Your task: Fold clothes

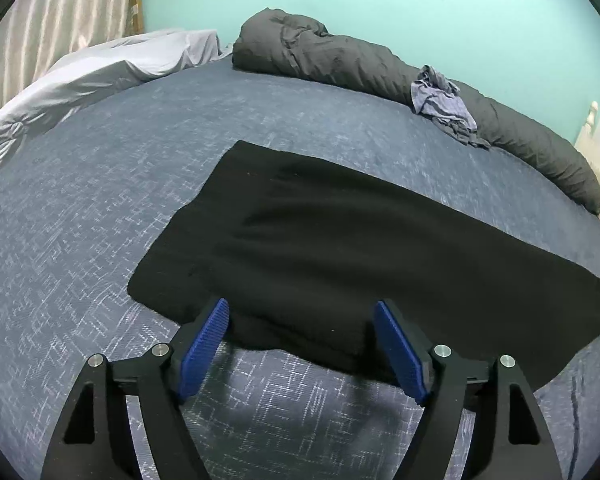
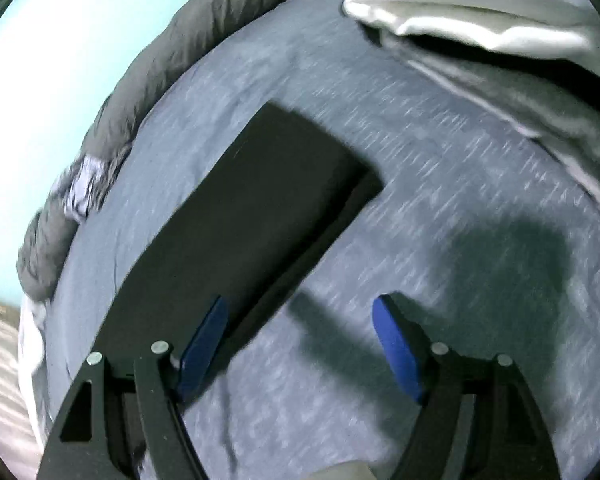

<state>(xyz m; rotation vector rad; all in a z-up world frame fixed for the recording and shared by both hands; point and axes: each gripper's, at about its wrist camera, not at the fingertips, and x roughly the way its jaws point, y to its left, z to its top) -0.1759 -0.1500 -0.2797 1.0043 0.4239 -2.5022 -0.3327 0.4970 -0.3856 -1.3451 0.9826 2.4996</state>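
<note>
From my left wrist camera the blue woven bedspread with a pale crosshatch pattern (image 1: 100,216) fills nearly everything, bulging with the fisheye; the right view shows the same cover (image 2: 440,184), smeared by blur. Behind it stands a plain turquoise wall (image 1: 400,8), and a beige striped curtain (image 1: 48,20) is cut off by the lens rim at upper left. Along the far edge of the bed lies a long rolled dark grey quilt (image 1: 324,56), with its far right end running out of clear view; in the right view it curves along the left side (image 2: 148,88). A crumpled white sheet (image 1: 100,68) is heaped at the left corner of the bed, partly lost at the frame edge.

The folded black garment (image 1: 340,240) lies flat on the bedspread in the middle, a long dark rectangle; its fabric is so dark that I cannot make out seams or what kind of clothing it is, and its right end is clipped by the frame. In the right view it runs diagonally (image 2: 260,208), a lower layer peeking out along one edge. A small crumpled blue-grey striped cloth (image 1: 444,104) rests against the quilt.

My left gripper (image 1: 302,312) hangs with its blue pads spread wide above the garment's near edge, holding nothing. My right gripper (image 2: 300,312) is likewise spread and empty, its left pad over the garment's near end.
</note>
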